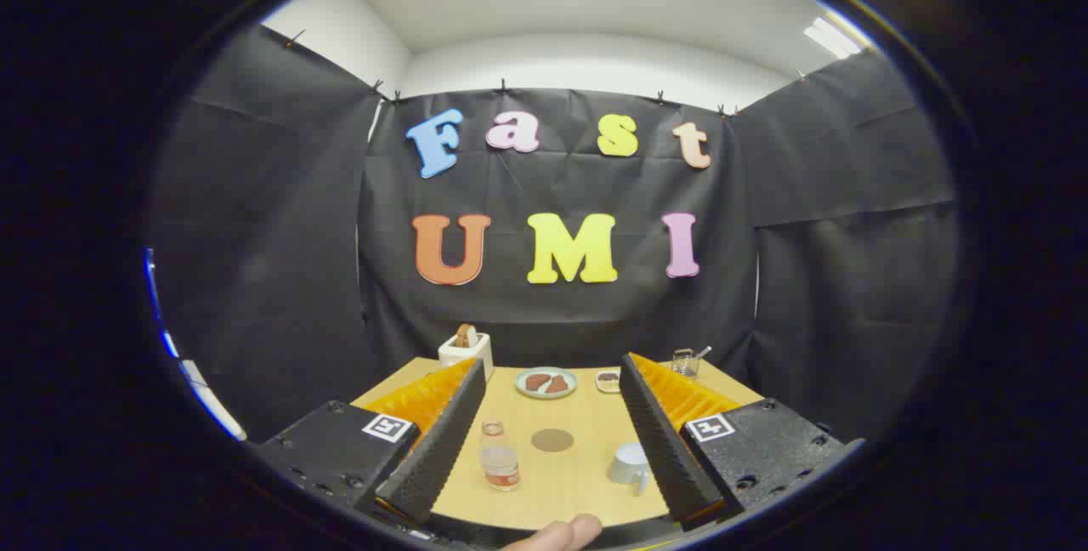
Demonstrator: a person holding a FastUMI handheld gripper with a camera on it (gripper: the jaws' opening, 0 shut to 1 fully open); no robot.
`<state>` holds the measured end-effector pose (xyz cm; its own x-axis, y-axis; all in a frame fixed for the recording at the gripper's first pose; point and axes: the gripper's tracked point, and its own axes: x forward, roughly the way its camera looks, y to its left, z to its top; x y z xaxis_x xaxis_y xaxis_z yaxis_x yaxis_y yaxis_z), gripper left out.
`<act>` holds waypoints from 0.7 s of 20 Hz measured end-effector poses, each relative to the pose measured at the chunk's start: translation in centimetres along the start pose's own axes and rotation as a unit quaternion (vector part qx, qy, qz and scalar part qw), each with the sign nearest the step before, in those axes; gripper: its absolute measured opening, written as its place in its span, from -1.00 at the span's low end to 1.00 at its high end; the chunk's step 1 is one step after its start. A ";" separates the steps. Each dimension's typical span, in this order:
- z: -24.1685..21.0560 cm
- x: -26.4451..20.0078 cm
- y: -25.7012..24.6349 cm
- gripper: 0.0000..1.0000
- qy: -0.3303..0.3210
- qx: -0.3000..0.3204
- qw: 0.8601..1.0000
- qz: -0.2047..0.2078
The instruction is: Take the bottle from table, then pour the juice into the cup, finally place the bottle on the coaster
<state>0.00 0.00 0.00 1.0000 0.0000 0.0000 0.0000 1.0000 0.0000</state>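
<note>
A small clear bottle (pixel 499 456) with a red label stands upright on the wooden table (pixel 586 415), close to my left finger (pixel 438 440). A round brown coaster (pixel 552 440) lies flat a little beyond the bottle, toward the middle. A white cup (pixel 631 462) stands by my right finger (pixel 667 436). My gripper (pixel 557 381) is held above the near table edge, open wide, with nothing between its fingers. All three objects show in the gap between the fingers.
Farther back sit a plate (pixel 546 383) with brown food, a small dish (pixel 608 381), a white toaster (pixel 465 349) with bread and a glass (pixel 685 361) holding a spoon. A fingertip of a hand (pixel 561 534) shows just below the fingers.
</note>
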 end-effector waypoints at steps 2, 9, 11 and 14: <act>0.3 -0.3 -0.2 1.00 0.003 -0.003 1.000 -0.005; 1.4 -1.0 -0.1 1.00 -0.005 0.004 1.000 -0.017; 1.1 -1.1 -0.3 1.00 -0.004 0.001 1.000 -0.023; -0.2 -0.7 0.0 1.00 0.001 0.003 1.000 -0.023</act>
<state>-0.71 0.03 -0.22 0.9990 -0.0454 -0.0020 0.0454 0.9989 0.0064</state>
